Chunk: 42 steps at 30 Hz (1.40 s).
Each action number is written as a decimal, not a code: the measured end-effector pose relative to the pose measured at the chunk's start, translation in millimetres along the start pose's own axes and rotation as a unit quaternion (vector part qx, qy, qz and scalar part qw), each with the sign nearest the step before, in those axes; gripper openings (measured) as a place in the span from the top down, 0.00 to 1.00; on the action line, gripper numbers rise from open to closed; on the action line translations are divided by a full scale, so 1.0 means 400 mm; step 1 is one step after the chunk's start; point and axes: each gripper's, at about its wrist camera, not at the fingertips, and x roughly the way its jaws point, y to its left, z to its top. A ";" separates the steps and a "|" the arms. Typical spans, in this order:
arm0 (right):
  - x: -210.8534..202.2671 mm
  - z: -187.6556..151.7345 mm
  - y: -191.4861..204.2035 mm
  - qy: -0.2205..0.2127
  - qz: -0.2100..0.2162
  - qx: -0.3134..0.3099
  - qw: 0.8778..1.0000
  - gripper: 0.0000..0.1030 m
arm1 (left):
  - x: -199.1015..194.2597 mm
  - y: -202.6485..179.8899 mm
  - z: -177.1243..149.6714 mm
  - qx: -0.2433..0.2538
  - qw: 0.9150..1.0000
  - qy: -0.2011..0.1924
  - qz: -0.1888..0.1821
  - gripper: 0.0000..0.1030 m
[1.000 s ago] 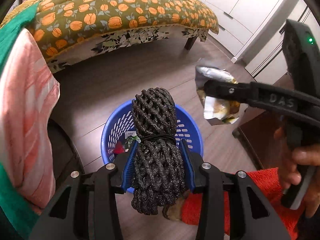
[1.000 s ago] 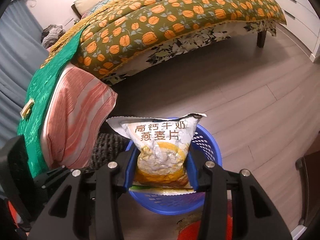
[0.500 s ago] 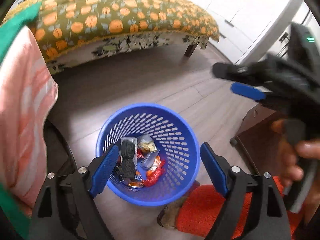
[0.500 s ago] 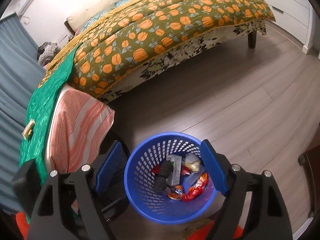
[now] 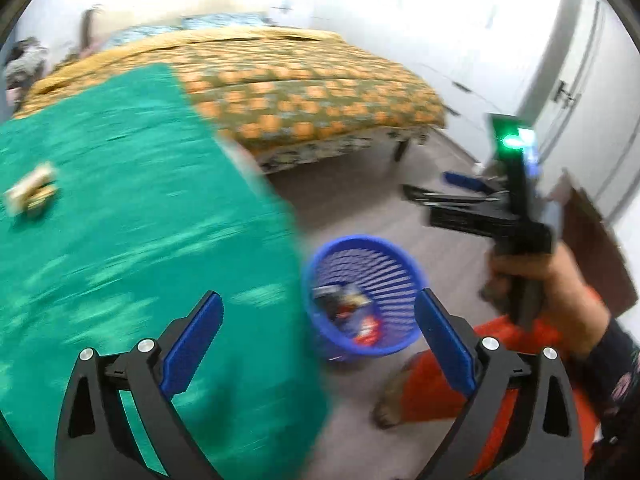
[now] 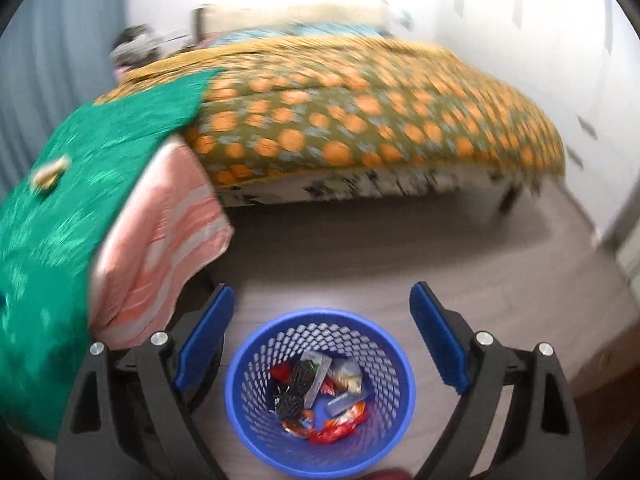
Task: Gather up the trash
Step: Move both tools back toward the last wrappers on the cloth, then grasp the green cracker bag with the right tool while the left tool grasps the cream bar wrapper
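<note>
Left gripper: I see its jaws spread wide, just been opening, nothing between them.
Right gripper: my jaws here also stand spread, just been opening, empty, above the basket.
Blue basket: on the floor, beside the green cloth.
Trash: wrappers and a black mesh piece lie inside the basket.
Small item: lies on the green cloth, too blurred to name.
Bed: beyond the basket.
</note>
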 end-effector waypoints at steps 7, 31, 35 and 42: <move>-0.046 0.031 0.238 -0.004 0.081 -0.070 0.994 0.16 | -0.094 0.305 -0.078 -0.064 0.994 0.015 0.091 0.07; 0.198 0.345 0.895 0.053 0.245 -0.243 0.937 0.34 | -0.062 0.699 -0.079 -0.140 0.969 0.028 0.201 0.05; 0.295 0.381 0.975 0.076 0.234 -0.243 0.938 0.34 | -0.058 0.699 -0.078 -0.139 0.969 0.029 0.203 0.05; 0.327 0.381 0.996 0.079 0.237 -0.238 0.939 0.51 | -0.052 0.704 -0.072 -0.139 0.969 0.029 0.203 0.05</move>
